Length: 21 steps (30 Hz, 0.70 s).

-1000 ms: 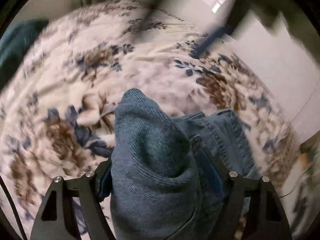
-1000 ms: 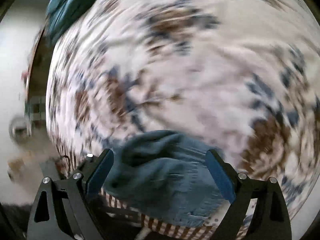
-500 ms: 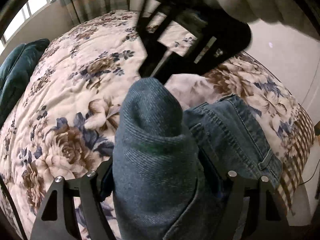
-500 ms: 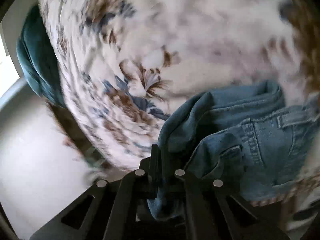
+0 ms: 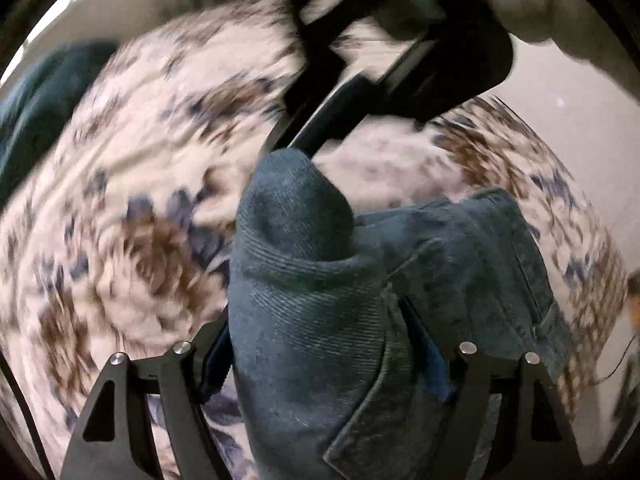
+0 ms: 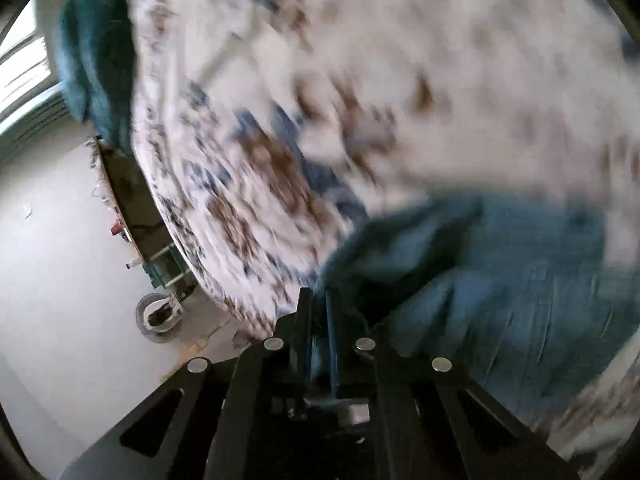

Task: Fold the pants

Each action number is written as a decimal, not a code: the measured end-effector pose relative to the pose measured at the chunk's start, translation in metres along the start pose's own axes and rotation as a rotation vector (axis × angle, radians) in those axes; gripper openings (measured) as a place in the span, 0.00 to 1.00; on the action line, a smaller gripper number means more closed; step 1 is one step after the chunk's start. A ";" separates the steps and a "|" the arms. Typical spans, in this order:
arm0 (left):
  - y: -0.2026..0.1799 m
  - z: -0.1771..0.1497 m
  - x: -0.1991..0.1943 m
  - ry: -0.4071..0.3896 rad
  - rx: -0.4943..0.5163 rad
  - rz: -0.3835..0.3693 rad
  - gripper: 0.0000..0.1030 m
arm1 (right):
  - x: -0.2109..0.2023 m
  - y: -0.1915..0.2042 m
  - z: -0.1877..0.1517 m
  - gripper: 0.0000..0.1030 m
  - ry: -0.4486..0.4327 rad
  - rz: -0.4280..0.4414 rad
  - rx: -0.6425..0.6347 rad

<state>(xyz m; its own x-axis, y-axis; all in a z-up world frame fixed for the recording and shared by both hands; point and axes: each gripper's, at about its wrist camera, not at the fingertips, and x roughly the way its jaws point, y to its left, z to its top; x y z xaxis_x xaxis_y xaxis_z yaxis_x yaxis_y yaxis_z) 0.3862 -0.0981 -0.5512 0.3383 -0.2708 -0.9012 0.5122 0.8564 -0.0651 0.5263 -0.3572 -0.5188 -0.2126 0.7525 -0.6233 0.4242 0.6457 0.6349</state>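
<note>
Blue denim pants (image 5: 304, 288) lie bunched on a floral bedspread (image 5: 132, 208). In the left wrist view a thick fold of denim stands up between the wide-apart fingers of my left gripper (image 5: 320, 344), hiding the fingertips. My right gripper shows in that view above the fold (image 5: 320, 120), its fingers together at the fold's top. In the right wrist view my right gripper (image 6: 318, 304) is shut on an edge of the pants (image 6: 500, 280); the rest of the denim spreads to the right over the bedspread (image 6: 400, 80). Both views are motion-blurred.
A dark teal blanket (image 5: 36, 120) lies at the far left of the bed and also shows in the right wrist view (image 6: 96, 60). The bed's edge and frame (image 6: 132, 200), pale floor (image 6: 60, 300) and a small round object (image 6: 158, 318) are at the left.
My right gripper went from open around the denim to shut on its edge, and has swung so more floor shows. The left gripper stays wide around the fold.
</note>
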 end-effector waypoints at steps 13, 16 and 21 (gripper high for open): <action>0.106 -0.048 0.028 0.162 -0.708 -0.297 0.81 | 0.072 0.049 0.019 0.68 0.040 -0.205 -0.269; 0.105 -0.052 0.031 0.170 -0.708 -0.298 0.81 | 0.105 0.038 0.029 0.17 0.066 -0.293 -0.263; 0.107 -0.054 0.036 0.181 -0.678 -0.323 0.81 | 0.089 -0.016 0.051 0.15 -0.015 -0.059 0.058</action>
<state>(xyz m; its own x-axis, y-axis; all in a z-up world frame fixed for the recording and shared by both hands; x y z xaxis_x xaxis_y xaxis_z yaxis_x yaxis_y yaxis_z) 0.4100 0.0073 -0.6138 0.0897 -0.5269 -0.8452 -0.0520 0.8450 -0.5323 0.5458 -0.3074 -0.6077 -0.2260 0.7108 -0.6661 0.4615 0.6803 0.5694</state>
